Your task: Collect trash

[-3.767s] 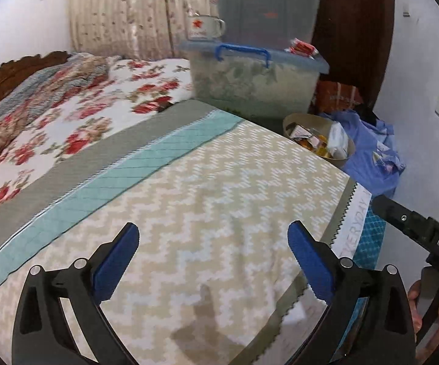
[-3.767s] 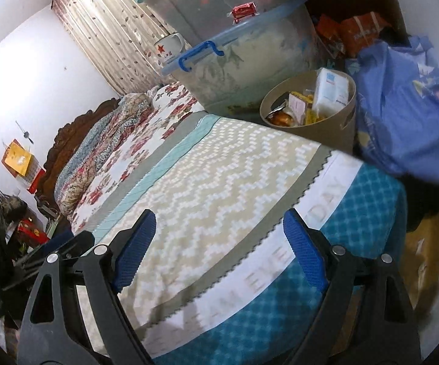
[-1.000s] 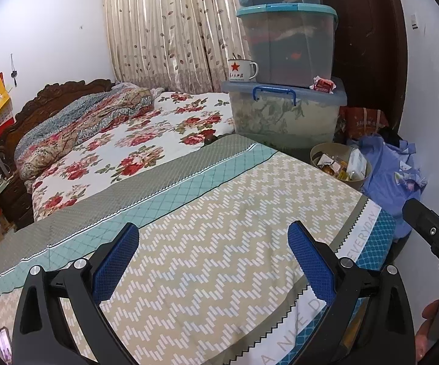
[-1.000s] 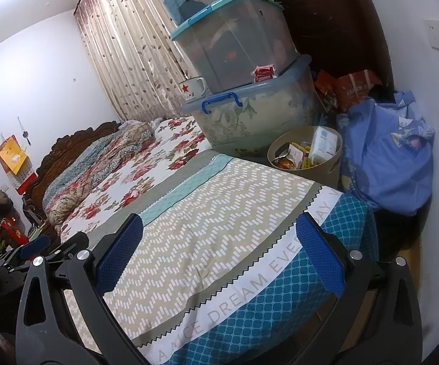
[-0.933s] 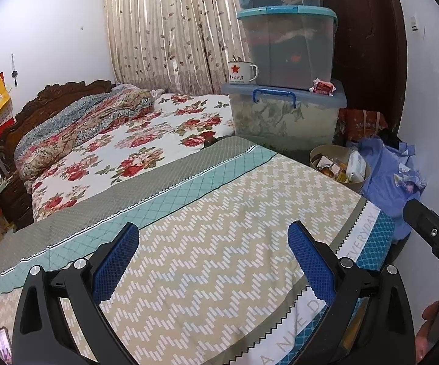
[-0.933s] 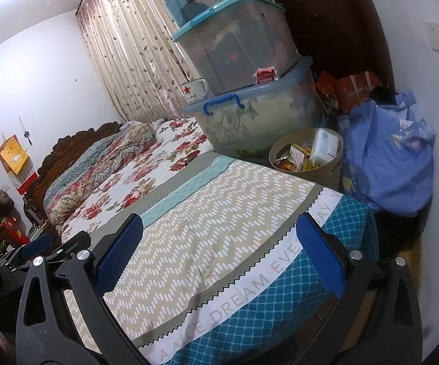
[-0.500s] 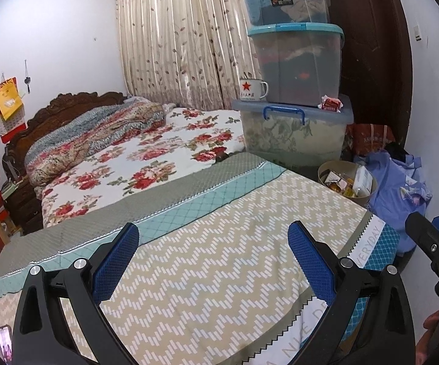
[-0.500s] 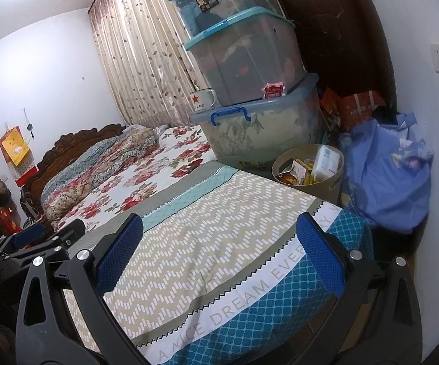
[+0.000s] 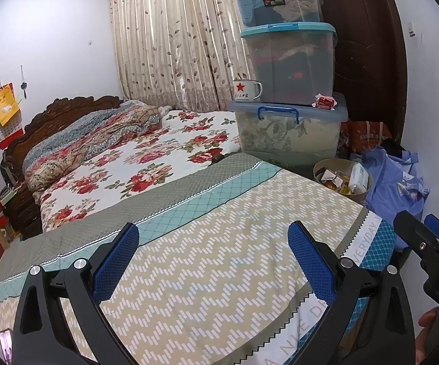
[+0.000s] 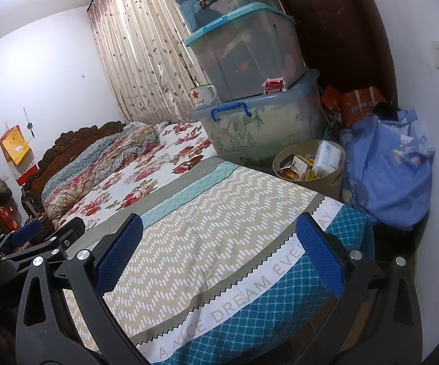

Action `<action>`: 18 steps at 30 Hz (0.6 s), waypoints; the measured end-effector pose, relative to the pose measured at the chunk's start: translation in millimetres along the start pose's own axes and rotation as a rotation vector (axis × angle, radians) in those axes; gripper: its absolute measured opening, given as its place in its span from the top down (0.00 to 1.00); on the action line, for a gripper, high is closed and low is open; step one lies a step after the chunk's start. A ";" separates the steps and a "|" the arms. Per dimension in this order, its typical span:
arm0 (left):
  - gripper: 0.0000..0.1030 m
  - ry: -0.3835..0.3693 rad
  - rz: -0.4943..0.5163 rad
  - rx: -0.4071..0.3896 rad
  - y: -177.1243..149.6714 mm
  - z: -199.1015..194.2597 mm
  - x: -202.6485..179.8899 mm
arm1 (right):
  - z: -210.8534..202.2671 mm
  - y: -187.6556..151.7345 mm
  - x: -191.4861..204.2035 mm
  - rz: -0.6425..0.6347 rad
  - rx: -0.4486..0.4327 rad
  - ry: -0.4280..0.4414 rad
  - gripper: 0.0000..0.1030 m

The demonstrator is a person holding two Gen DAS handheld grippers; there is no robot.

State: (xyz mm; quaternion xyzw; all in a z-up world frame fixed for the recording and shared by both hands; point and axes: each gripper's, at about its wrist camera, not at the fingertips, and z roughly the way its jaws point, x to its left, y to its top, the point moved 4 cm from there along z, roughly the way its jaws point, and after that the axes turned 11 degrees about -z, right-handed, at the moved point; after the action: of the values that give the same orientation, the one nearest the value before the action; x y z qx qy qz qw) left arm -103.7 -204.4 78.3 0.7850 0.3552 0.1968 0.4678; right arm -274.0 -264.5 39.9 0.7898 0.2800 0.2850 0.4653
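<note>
A round beige trash bin (image 9: 361, 194) (image 10: 332, 179) stands on the floor past the bed's far corner, filled with wrappers and a white carton. A small red packet (image 9: 325, 101) (image 10: 274, 85) lies on the lid of the lowest storage box. My left gripper (image 9: 214, 241) hangs open over the zigzag bedspread (image 9: 219, 258), nothing between its blue pads. My right gripper (image 10: 219, 234) is open too, above the bed's foot edge, empty. The right gripper (image 9: 432, 252) also shows at the right edge of the left wrist view, and the left gripper (image 10: 36, 237) at the left edge of the right wrist view.
Three stacked plastic storage boxes (image 9: 286, 60) with an enamel mug (image 9: 246, 89) rise beyond the bed. A blue cloth bundle (image 10: 389, 167) sits right of the bin, red bags (image 10: 356, 100) behind it. A folded floral quilt (image 9: 91, 140) lies by the wooden headboard.
Both grippers have drawn back and risen away from the bed, so more of the room and the stacked boxes shows. Both stay open and empty.
</note>
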 end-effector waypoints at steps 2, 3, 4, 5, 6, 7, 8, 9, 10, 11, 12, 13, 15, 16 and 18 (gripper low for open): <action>0.08 -0.004 -0.002 0.000 0.3 0.3 0.2 | 1.4 -0.8 -0.1 0.004 0.004 0.001 0.03; 0.08 -0.005 -0.004 0.000 0.5 0.2 0.9 | 1.8 -1.1 0.0 0.005 0.006 0.001 0.03; 0.08 -0.006 -0.007 0.000 0.4 0.2 1.5 | 2.1 -1.4 0.0 0.004 0.008 0.001 0.03; 0.08 -0.006 -0.008 0.000 0.4 0.0 1.4 | 2.5 -1.7 -0.1 0.004 0.009 0.000 0.03; 0.08 -0.008 -0.010 0.002 0.5 0.1 1.5 | 2.9 -1.7 -0.1 0.005 0.010 0.001 0.03; 0.08 -0.010 -0.012 0.008 0.3 0.6 1.6 | 3.1 -2.0 -0.2 0.006 0.012 0.002 0.03; 0.08 -0.016 -0.016 0.016 -0.1 1.4 1.4 | 3.1 -2.1 -0.2 0.007 0.013 0.002 0.03; 0.08 -0.021 -0.018 0.021 -0.2 2.1 1.0 | 3.5 -1.7 -0.7 0.006 0.013 0.002 0.03; 0.08 -0.023 -0.018 0.034 -0.8 3.3 0.5 | 3.6 -1.9 -0.7 0.006 0.014 0.002 0.03; 0.08 -0.025 -0.017 0.047 -1.6 4.4 -0.2 | 3.7 -2.1 -0.8 0.007 0.016 0.003 0.03; 0.08 -0.029 -0.017 0.056 -2.3 5.3 -0.8 | 4.5 -2.1 -1.7 0.008 0.018 0.003 0.03; 0.08 -0.033 -0.018 0.062 -3.0 6.1 -1.4 | 4.8 -2.5 -2.1 0.009 0.021 0.004 0.03; 0.08 -0.033 -0.020 0.066 -3.6 6.5 -1.5 | 5.5 -3.3 -2.9 0.011 0.023 0.003 0.03; 0.08 -0.034 -0.021 0.071 -3.9 6.9 -1.8 | 5.4 -3.6 -3.0 0.010 0.023 0.002 0.03; 0.08 -0.040 -0.024 0.073 -4.7 7.1 -2.4 | 6.2 -3.4 -3.5 0.010 0.024 0.002 0.03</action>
State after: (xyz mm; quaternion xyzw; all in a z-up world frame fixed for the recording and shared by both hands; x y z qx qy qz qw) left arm -102.5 -208.9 70.9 0.8010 0.3622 0.1622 0.4483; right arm -272.6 -269.1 33.7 0.7965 0.2801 0.2846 0.4540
